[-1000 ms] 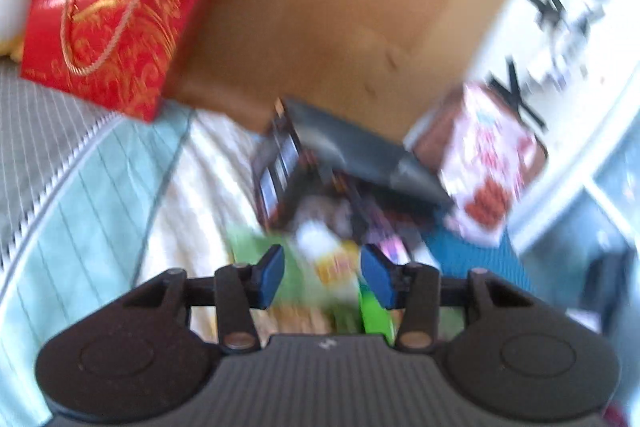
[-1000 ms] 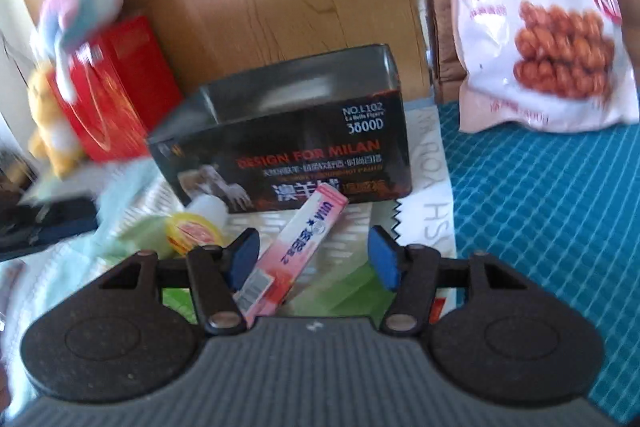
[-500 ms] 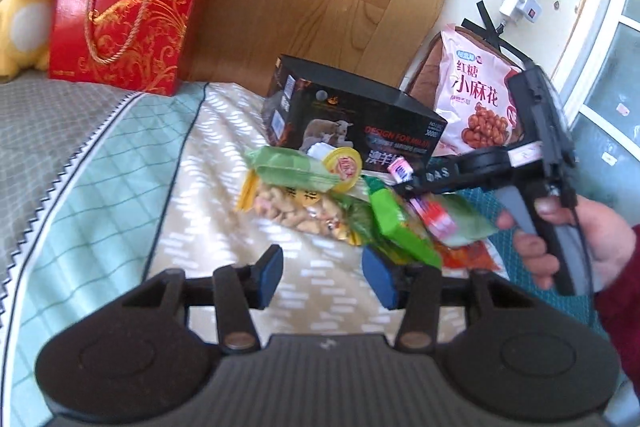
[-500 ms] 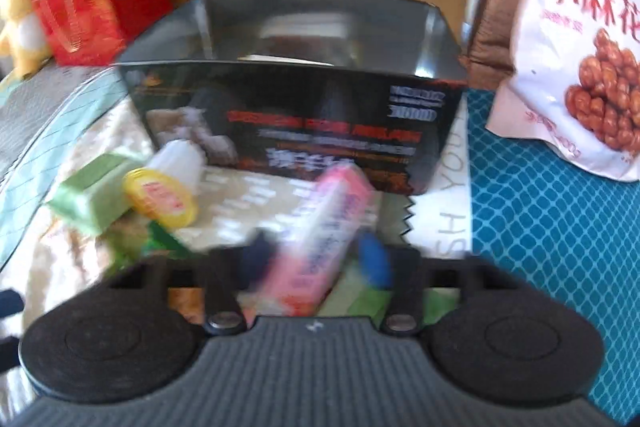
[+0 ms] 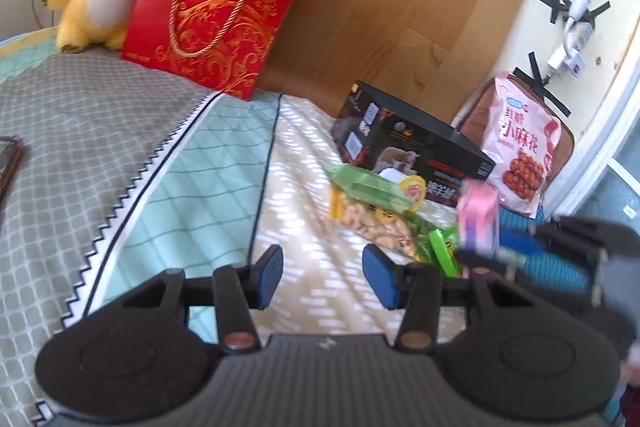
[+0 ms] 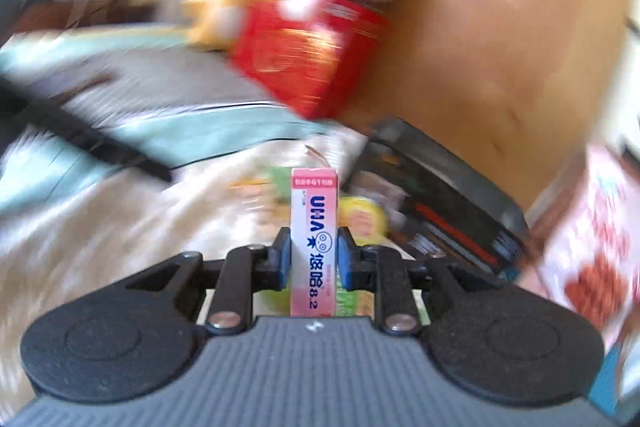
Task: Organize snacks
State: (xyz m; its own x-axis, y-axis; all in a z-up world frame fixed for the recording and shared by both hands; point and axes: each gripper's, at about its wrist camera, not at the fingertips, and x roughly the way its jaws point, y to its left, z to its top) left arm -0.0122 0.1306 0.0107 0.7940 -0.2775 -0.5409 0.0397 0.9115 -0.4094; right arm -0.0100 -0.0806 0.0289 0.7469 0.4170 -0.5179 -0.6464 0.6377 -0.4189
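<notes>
Pink slim candy box (image 6: 314, 227) sits between the closing right claw (image 6: 312, 259) pads; left claw (image 5: 322, 277) gapes narrowly, empty, over the bed (image 5: 160, 163).

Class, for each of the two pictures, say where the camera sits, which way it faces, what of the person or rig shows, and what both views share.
Left wrist: on the left gripper, looking forward and down over the bed; its jaws empty, the blurred right gripper at right.
Right wrist: on the right gripper, facing the headboard, blurred; jaws closing on the pink candy box.
Shared: pink candy box, black box, red gift box.
</notes>
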